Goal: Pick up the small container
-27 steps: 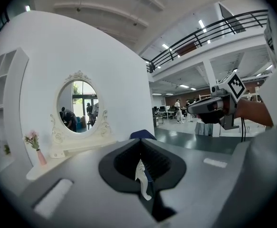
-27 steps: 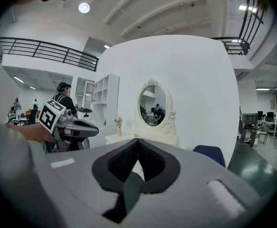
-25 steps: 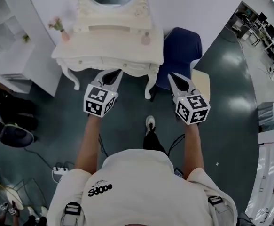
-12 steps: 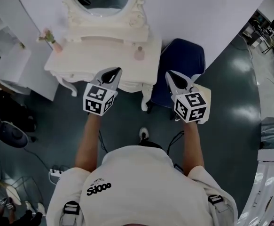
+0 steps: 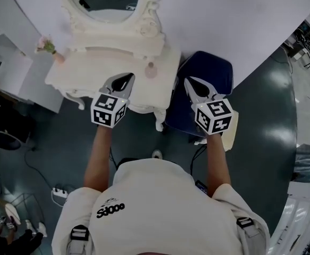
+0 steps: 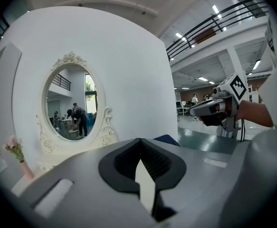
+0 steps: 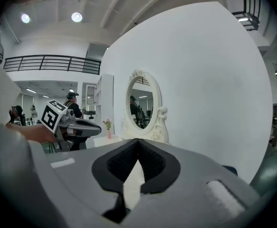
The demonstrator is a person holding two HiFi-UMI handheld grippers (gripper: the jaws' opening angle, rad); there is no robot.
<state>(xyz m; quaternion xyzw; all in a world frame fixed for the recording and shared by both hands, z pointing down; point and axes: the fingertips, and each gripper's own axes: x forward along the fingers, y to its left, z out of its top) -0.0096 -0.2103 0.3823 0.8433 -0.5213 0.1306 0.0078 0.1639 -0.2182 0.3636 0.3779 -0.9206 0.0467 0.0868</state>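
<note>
The small container (image 5: 151,69) is a pale pink pot with a lid, standing on the right part of the white dressing table (image 5: 85,70). My left gripper (image 5: 125,78) is shut and empty, its tips above the table's front edge, just left of the container. My right gripper (image 5: 189,82) is also shut and empty, held to the right of the table over the blue chair (image 5: 210,70). Neither gripper view shows the container. In the left gripper view the jaws (image 6: 139,140) point at the mirror; the right gripper's own view (image 7: 138,140) looks along the wall.
An oval mirror (image 5: 104,1) in a carved white frame stands at the back of the table. A pink vase with flowers (image 5: 50,51) stands at its left end. White shelving (image 5: 0,73) is to the left, and a power strip (image 5: 60,194) lies on the dark floor.
The person has stepped toward the dressing table. Both grippers have moved forward with them, the left one now reaching the table's front edge. Both stayed shut.
</note>
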